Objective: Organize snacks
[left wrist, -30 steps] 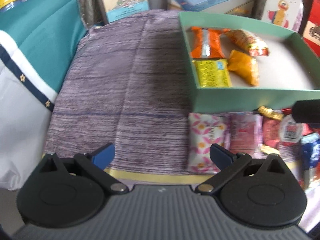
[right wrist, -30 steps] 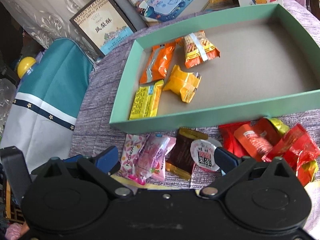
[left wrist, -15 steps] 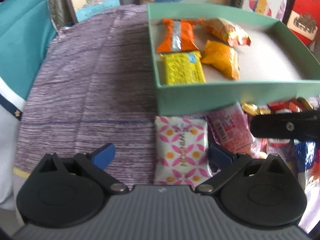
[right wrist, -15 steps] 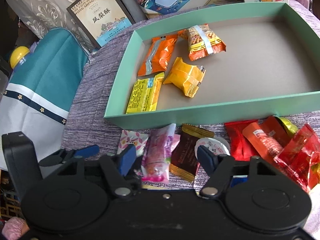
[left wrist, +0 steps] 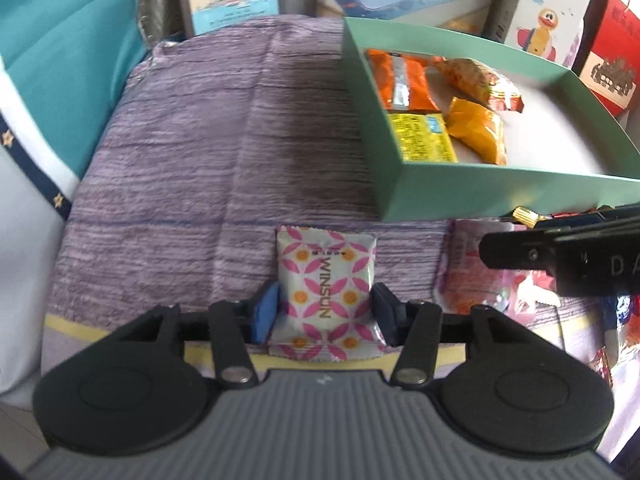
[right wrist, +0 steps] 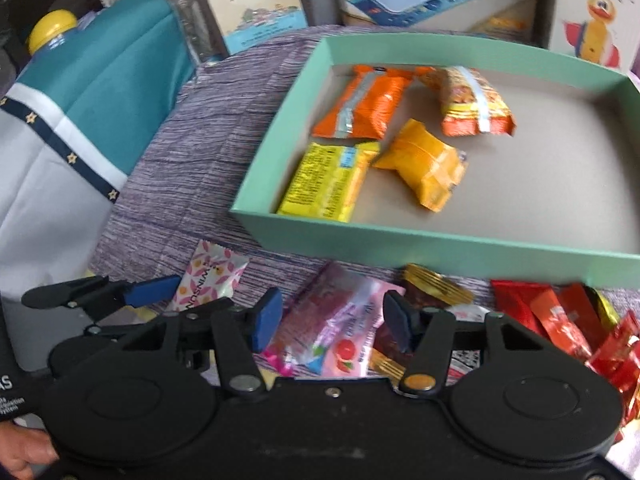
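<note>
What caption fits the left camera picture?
Left gripper fingers closing around a pink-patterned snack packet beside the green box.

Soft daylight filled both views, seeming to come from the far side behind the propped boxes. The green tray (left wrist: 400,184) threw a dark shadow leftward across the purple striped cloth (left wrist: 192,184). The left wrist view looked washed out and hazy, with pale glare on the duck box (left wrist: 556,4). The right wrist view was smeared by motion blur, worst on the pink wrapper (right wrist: 340,328) and red packets (right wrist: 560,320). Fisheye distortion bowed the tray's rim and bent the edges, and the corners darkened.
</note>
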